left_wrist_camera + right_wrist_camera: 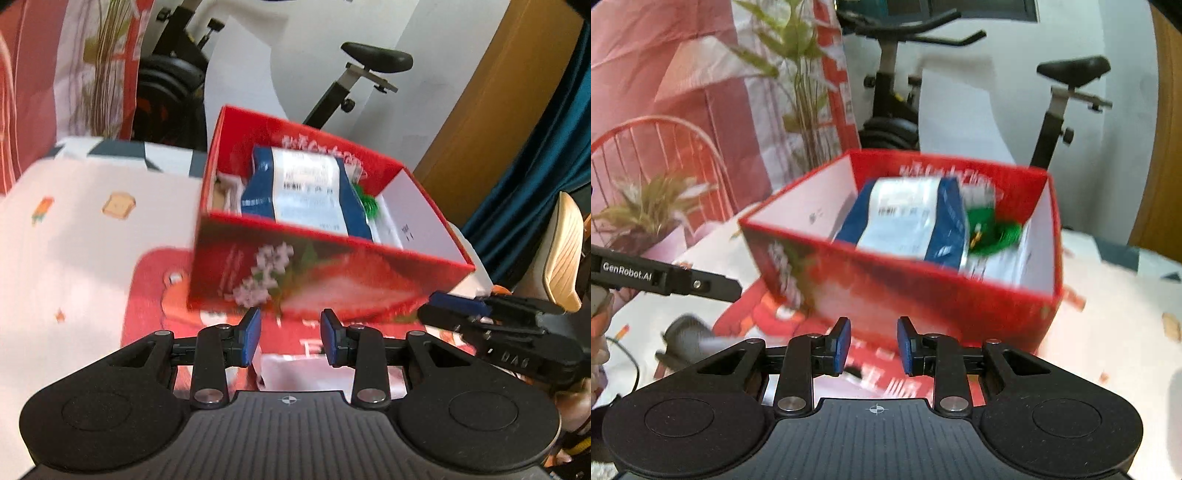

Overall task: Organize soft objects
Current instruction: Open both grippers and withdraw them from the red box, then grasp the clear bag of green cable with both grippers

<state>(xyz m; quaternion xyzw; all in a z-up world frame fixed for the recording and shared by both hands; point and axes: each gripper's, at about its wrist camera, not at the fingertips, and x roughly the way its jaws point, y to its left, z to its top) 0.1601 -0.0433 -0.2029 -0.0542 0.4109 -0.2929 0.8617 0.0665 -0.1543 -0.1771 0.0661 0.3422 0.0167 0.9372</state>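
Soft packets sit inside the red box (325,258), which rests on a cloth-covered tabletop (74,229). From the left wrist view, a blue-and-white pouch (306,192) lies tilted across the middle of the box, with a green item (367,201) just beside it and pale packets under and around them; the blur hides their details. The left gripper (290,338) has its fingers apart with nothing between them, short of the box's near wall. The right gripper (480,317) shows low at the right edge.

From the right wrist view, the same box (923,295) is close ahead, the pouch (908,221) leaning against the green item (993,232). The right gripper (873,345) has its fingers parted and empty.

The pouch looks light, crinkly and likely slippery; a pinch on a sealed edge or corner would probably hold better than the puffy middle. The cardboard box seems stiff but light, so it may slide if nudged.
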